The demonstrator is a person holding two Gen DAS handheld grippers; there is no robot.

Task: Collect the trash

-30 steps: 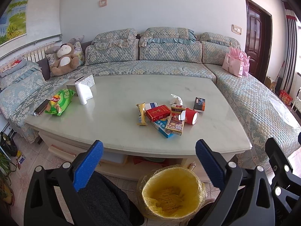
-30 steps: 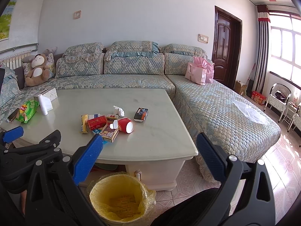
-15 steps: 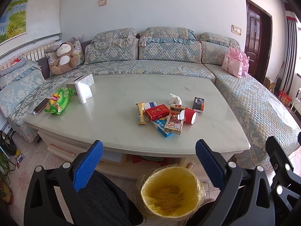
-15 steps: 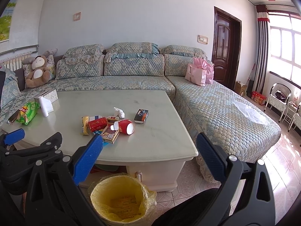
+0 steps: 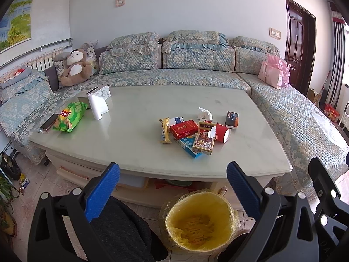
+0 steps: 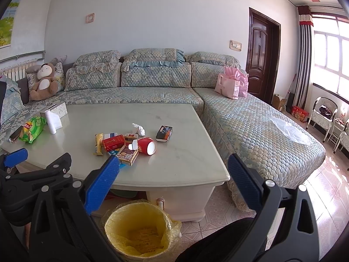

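A heap of trash lies on the pale table (image 5: 135, 144): a red box (image 5: 184, 128), a tipped red paper cup (image 5: 222, 132), a patterned carton (image 5: 202, 142), a yellow snack wrapper (image 5: 165, 130), a crumpled tissue (image 5: 205, 113) and a small dark box (image 5: 231, 119). In the right wrist view the red cup (image 6: 147, 145) and tissue (image 6: 139, 128) show too. A bin with a yellow liner (image 5: 199, 220) stands on the floor before the table, also the bin (image 6: 139, 227). My left gripper (image 5: 172, 174) and right gripper (image 6: 173, 166) hang open and empty, short of the table.
A green chip bag (image 5: 68, 115), a phone (image 5: 48, 123), a white roll (image 5: 96, 107) and a tissue box (image 5: 102, 91) sit at the table's left. A corner sofa (image 5: 196, 76) wraps around it, holding a teddy bear (image 5: 75, 67) and a pink bag (image 5: 272, 74). Chairs (image 6: 327, 118) stand far right.
Both views have drifted slightly nearer the table and lower. Both grippers stay open; nothing on the table has moved.
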